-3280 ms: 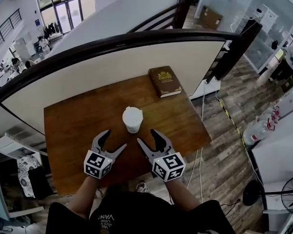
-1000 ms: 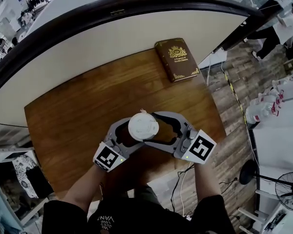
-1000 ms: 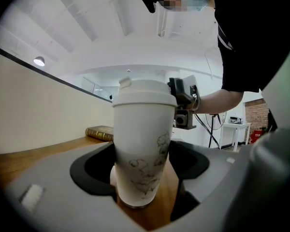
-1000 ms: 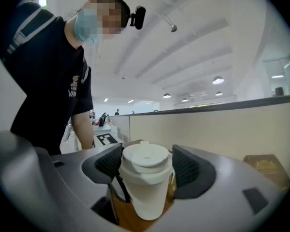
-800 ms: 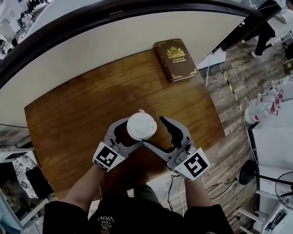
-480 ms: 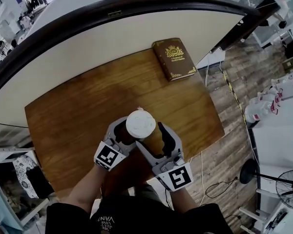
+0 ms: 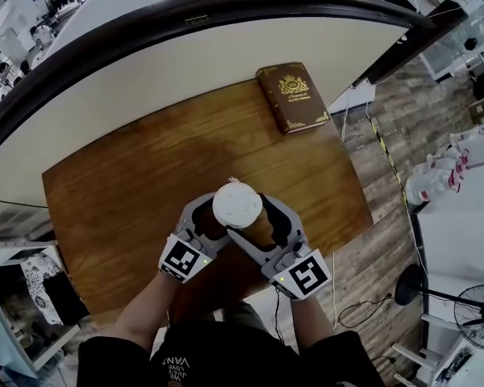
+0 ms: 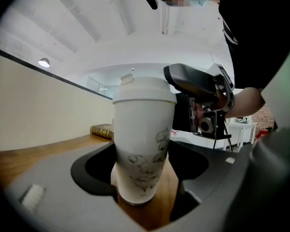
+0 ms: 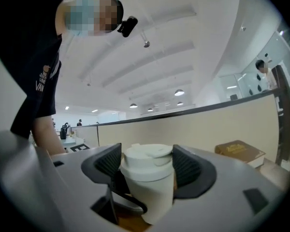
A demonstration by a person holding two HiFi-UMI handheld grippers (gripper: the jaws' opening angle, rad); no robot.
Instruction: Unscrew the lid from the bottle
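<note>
Over on the left it's bare wooden table point(image 7: 105, 184), backed by a curved cream wall point(image 7: 185, 67) with a dark rail point(image 7: 250, 0) along its top. Next comes the left gripper point(image 7: 214, 220), reaching in from the near edge, and its jaws are closed round the lower body of the bottle point(image 8: 144, 149). The left gripper view shows it plainly: a white bottle with a faint leafy drawing, standing upright and filling the gap between the jaws. On to the middle, where the bottle is near the table's front edge and roughly centred. From above, all you get of it is the round white lid point(image 7: 237, 205), on and in place. Now the right gripper point(image 7: 250, 216), coming in from the near right and riding higher than the left one, up at lid level. Its jaws are spread wide, with the ribbed pads point(image 9: 108, 164) on either side of the lid, just beside the rim and not clamped on it. In the right gripper view the lid sits dead centre between those pads, and the left gripper's dark jaw curls round the bottle underneath. Further right, at the far corner of the table, a brown book point(image 7: 293, 97) with gold ornament lies flat, well apart from the bottle. Past the table's right edge there's wood-plank floor point(image 7: 387, 160), and a fan point(image 7: 468, 317) down in the bottom right corner.
</note>
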